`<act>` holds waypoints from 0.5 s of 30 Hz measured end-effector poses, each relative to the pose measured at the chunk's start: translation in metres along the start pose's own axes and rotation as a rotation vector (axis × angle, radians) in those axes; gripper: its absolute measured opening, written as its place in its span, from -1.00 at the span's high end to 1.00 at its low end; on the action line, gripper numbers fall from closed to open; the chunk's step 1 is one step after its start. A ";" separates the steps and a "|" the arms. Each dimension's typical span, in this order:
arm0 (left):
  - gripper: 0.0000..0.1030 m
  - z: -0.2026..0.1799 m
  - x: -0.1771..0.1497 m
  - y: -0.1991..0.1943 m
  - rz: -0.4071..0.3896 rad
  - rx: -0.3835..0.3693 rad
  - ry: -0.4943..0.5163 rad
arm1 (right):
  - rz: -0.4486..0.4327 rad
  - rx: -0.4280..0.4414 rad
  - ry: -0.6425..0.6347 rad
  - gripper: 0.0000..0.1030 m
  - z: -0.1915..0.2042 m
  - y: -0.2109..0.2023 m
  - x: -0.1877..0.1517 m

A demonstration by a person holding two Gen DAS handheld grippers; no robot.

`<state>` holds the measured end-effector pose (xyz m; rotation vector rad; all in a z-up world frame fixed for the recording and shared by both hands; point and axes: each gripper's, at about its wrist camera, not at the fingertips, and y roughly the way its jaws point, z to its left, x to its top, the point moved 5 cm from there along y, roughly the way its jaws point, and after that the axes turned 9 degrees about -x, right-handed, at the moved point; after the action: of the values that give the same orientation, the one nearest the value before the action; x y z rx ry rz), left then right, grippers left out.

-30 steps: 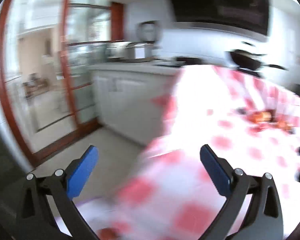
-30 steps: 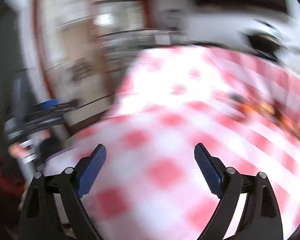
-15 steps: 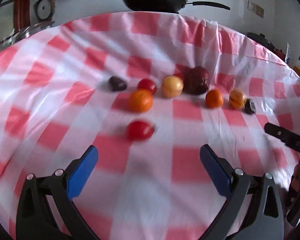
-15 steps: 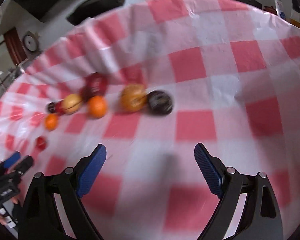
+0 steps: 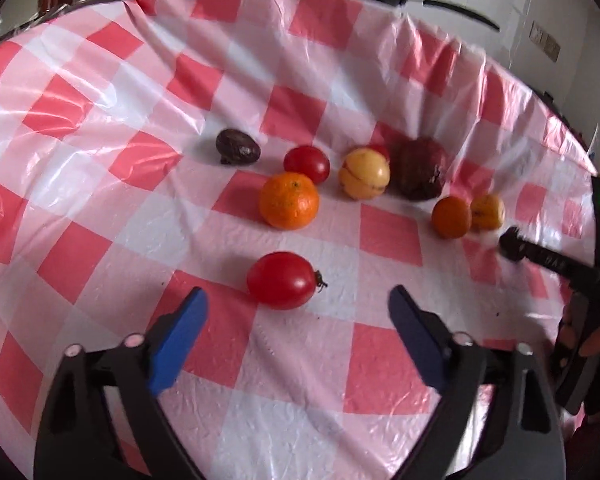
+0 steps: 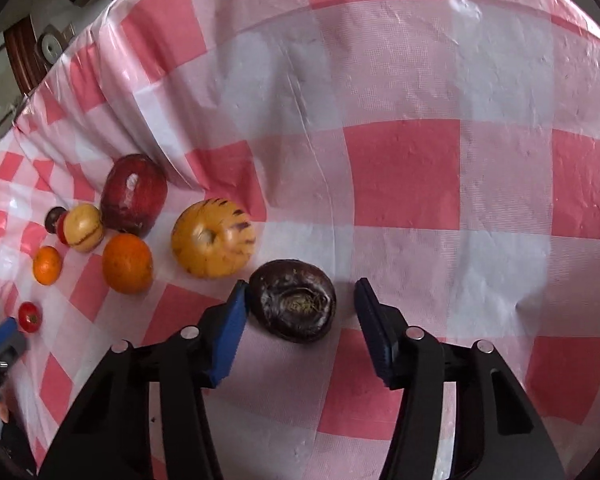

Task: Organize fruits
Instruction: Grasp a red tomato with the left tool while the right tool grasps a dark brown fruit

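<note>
Between the closing right gripper [image 6: 300, 304] pads lies a dark fruit [image 6: 293, 306] (left pad touching); nothing gripped.

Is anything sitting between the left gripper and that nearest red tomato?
Nothing visible. The left gripper has only bare checked tablecloth before the red tomato, its jaws closing with nothing between them.

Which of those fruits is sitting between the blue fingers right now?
The dark purple wrinkled fruit lies between the closing right gripper. The red tomato sits just ahead of the left gripper.
</note>
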<state>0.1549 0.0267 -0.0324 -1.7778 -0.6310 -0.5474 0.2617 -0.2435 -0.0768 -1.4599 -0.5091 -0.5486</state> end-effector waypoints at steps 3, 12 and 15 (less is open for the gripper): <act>-0.65 0.005 0.004 0.009 0.028 0.019 -0.018 | -0.003 -0.034 -0.035 0.11 0.002 -0.001 -0.003; 0.24 0.002 0.011 0.018 0.053 0.115 0.063 | -0.008 -0.065 -0.084 0.21 0.011 -0.002 -0.006; 0.25 0.003 0.010 0.016 0.053 0.102 0.064 | -0.008 -0.053 -0.073 0.21 0.006 -0.003 -0.006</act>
<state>0.1730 0.0270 -0.0384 -1.6695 -0.5564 -0.5247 0.2552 -0.2373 -0.0782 -1.5335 -0.5615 -0.5205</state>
